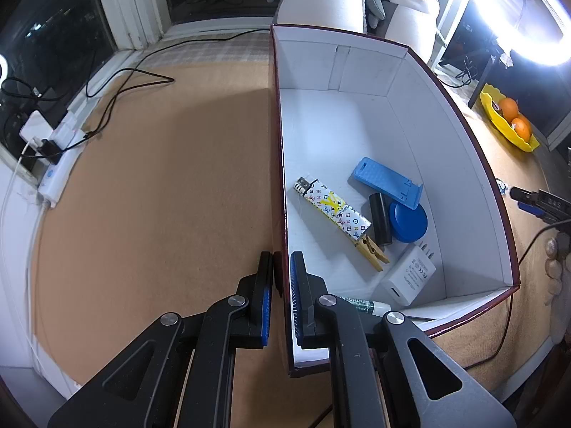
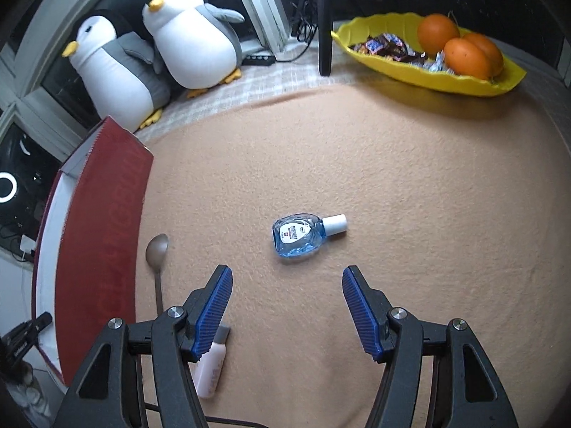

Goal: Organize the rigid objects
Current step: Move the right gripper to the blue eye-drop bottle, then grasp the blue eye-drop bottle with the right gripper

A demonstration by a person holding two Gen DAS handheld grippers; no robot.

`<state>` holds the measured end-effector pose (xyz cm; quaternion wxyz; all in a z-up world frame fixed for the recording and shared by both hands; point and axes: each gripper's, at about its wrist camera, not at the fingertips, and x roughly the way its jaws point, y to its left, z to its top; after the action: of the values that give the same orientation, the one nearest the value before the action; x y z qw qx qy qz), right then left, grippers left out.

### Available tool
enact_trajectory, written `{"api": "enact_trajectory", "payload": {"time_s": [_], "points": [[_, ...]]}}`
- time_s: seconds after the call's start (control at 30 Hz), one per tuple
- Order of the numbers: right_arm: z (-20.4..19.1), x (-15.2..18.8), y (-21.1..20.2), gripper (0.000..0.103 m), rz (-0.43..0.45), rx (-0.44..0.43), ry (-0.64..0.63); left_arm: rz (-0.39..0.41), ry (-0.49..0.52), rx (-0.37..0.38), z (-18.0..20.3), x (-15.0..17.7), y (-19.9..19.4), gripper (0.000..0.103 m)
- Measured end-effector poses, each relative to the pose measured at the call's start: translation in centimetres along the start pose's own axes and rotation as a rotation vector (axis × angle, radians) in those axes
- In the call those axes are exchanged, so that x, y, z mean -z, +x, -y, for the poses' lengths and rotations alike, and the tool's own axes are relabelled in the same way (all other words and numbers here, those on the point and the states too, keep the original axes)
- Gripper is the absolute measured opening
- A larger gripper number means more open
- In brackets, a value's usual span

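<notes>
My left gripper (image 1: 282, 271) is shut on the left wall of the red box (image 1: 276, 178), one finger outside and one inside. On the white box floor lie a patterned lighter (image 1: 333, 210), a blue phone stand (image 1: 387, 182), a black cylinder (image 1: 381, 223), a blue lid (image 1: 410, 223), a wooden clothespin (image 1: 373, 253), a white charger (image 1: 410, 274) and a green-labelled tube (image 1: 367, 306). My right gripper (image 2: 287, 278) hangs open above the tan cloth, just short of a small blue bottle (image 2: 303, 235) with a white cap. A metal spoon (image 2: 157, 253) and a pink tube (image 2: 211, 367) lie beside its left finger.
The red box (image 2: 103, 235) stands left of the right gripper. A yellow dish (image 2: 428, 71) with oranges and sweets sits at the back right, two plush penguins (image 2: 192, 35) at the back left. Cables and a power strip (image 1: 57, 164) lie at the far left edge.
</notes>
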<state>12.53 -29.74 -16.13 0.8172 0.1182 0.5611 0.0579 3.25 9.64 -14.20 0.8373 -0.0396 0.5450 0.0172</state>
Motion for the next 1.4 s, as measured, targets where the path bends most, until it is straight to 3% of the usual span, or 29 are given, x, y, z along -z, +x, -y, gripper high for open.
{"api": "enact_trajectory", "payload": {"time_s": [0.23,0.4,0.6,0.8,0.97,1.2,1.4], "points": [[0.5,-1.2,2.2,0.059,-0.045,-0.035,0.078,-0.002,-0.007,-0.005,0.0,0.0,0.0,0.009],[0.7,-2.4,3.2,0.052,-0.061,-0.04,0.083,-0.005,-0.011,-0.011,0.1,0.0,0.0,0.009],[-1.0,-3.1,4.9,0.048,-0.093,-0.023,0.004,-0.007,-0.018,-0.016,0.1,0.0,0.1,0.009],[-2.8,-3.6,5.7,0.048,-0.087,0.047,-0.122,-0.009,-0.021,-0.023,0.2,0.0,0.1,0.009],[-3.6,-3.8,6.1,0.033,-0.086,0.115,-0.23,-0.009,-0.025,-0.024,0.2,0.0,0.1,0.009],[-3.8,-3.4,5.8,0.032,-0.08,0.113,-0.298,-0.01,-0.026,-0.027,0.1,0.0,0.1,0.009],[-3.5,-3.0,5.2,0.032,-0.066,0.081,-0.273,-0.008,-0.031,-0.027,0.0,0.0,0.2,0.009]]}}
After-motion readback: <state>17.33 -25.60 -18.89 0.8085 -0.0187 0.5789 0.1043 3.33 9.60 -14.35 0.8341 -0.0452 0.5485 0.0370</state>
